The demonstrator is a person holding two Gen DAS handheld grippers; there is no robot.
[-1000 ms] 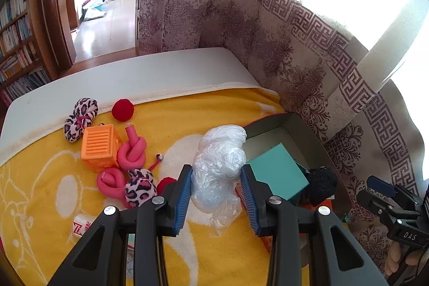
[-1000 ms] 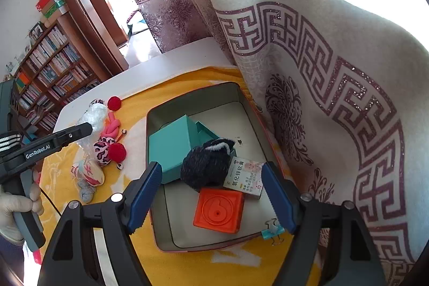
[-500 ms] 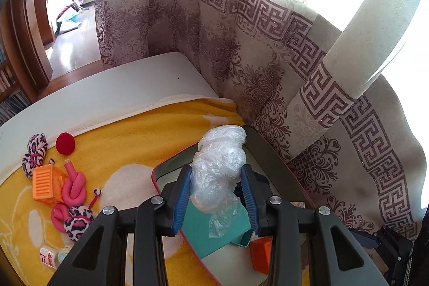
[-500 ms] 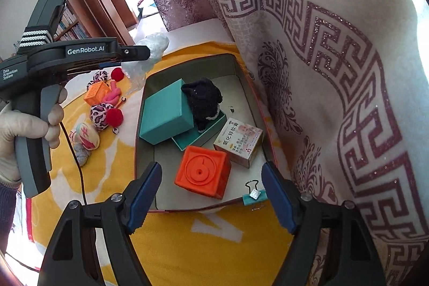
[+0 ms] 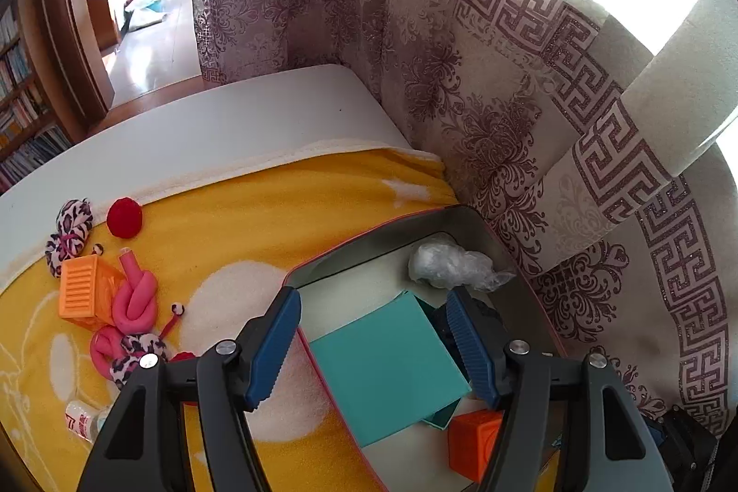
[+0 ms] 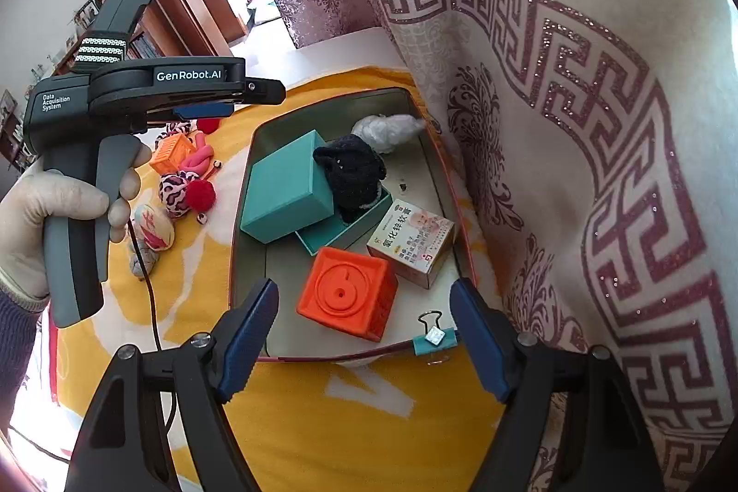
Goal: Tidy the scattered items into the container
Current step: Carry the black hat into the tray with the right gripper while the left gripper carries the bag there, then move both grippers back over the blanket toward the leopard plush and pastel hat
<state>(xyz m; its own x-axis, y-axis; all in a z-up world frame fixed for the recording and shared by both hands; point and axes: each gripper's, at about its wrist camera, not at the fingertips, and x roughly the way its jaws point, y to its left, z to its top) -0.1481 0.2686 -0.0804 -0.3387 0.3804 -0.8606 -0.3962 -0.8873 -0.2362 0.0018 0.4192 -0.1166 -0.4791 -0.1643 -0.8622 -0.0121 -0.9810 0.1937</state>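
Note:
A grey metal tin (image 5: 369,243) (image 6: 258,137) lies on the yellow blanket. In it are a clear plastic bag (image 5: 449,266) (image 6: 385,130) at the far end, a teal box (image 5: 387,367) (image 6: 290,187), a black woolly item (image 6: 353,174), an orange cube (image 6: 348,293) and a small carton (image 6: 413,240). My left gripper (image 5: 376,346) is open and empty above the tin; its body (image 6: 138,91) shows in the right wrist view. My right gripper (image 6: 364,344) is open and empty at the tin's near end.
Left of the tin lie an orange crate toy (image 5: 83,291), a pink knotted tube (image 5: 136,298), leopard-print balls (image 5: 69,224), a red pompom (image 5: 124,217) and a small bottle (image 5: 83,423). A binder clip (image 6: 436,335) sits on the tin's rim. A curtain (image 5: 530,114) hangs close on the right.
My left gripper carried the plastic bag over the tin, opened and let it go; the bag now lies at the tin's far end. The right gripper stayed open.

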